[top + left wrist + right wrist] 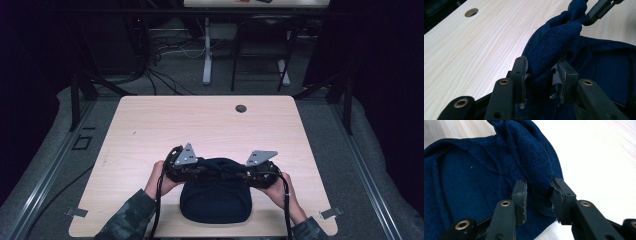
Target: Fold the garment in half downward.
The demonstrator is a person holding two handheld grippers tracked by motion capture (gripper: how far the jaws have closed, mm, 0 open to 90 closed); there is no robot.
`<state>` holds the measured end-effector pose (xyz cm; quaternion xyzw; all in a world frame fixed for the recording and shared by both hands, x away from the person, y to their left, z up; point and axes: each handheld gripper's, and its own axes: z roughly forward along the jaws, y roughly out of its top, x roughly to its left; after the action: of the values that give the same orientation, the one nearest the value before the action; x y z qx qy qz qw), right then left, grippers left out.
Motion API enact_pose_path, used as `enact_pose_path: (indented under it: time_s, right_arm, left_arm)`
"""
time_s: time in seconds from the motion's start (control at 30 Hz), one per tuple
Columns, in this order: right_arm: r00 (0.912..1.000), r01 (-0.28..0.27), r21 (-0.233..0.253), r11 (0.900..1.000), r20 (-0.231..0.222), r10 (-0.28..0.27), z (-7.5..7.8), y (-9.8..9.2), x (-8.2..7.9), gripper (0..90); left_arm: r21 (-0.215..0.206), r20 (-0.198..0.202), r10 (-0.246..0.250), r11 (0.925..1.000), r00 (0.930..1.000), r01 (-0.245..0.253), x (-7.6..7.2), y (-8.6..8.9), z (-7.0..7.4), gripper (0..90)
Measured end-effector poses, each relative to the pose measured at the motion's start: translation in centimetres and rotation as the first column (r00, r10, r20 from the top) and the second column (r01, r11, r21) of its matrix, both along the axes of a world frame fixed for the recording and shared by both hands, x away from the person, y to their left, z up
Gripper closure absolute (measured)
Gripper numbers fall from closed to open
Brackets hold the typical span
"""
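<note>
A dark blue knitted cloth point(215, 200) lies bunched at the near middle of the light wooden table point(150, 130). Both grippers hold its far edge, facing each other. My left gripper point(206, 170) is shut on a raised fold of the knit point(549, 47), which bulges between its pads point(522, 72). My right gripper point(236, 173) is shut on another fold of the same edge point(534, 157). In the left gripper view the right gripper's jaws point(596, 11) pinch the knit at top right. The rest of the cloth point(461, 185) lies flat and wrinkled on the table.
A round cable hole point(241, 108) sits near the table's far edge, also seen in the left gripper view point(471, 12). Bare wood point(474, 50) stretches left and beyond the cloth. Cables and a second table's legs point(207, 50) are on the floor behind.
</note>
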<state>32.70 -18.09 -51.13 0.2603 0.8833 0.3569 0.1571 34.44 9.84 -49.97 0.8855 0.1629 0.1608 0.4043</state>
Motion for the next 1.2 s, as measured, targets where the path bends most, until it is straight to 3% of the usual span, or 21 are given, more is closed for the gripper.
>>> enact_pose_path:
  time_s: [0.43,0.67,0.9,1.2]
  right_arm:
    - [0.9993,-0.016,-0.017,1.000,-0.034,0.016,-0.8,0.0,-1.1,65.6]
    - [0.9980,-0.027,-0.021,0.999,-0.057,0.026,-2.0,0.0,-1.8,65.8]
    - [0.9971,-0.034,-0.022,0.999,-0.069,0.032,-2.6,0.1,-2.4,66.2]
    - [0.9964,-0.043,-0.038,0.998,-0.075,0.040,-3.3,0.0,-3.2,65.4]
  left_arm:
    - [-0.010,-0.009,-0.010,0.9999,0.9999,0.010,-1.4,0.3,-1.1,64.1]
    - [-0.061,-0.045,-0.022,0.9980,0.9988,0.019,-2.4,0.8,-3.1,64.2]
    - [-0.072,-0.063,-0.014,0.9973,0.9979,0.009,-3.0,1.0,-4.0,64.2]
    - [-0.038,-0.072,-0.010,0.9992,0.9974,0.008,-4.0,1.0,-5.2,63.0]
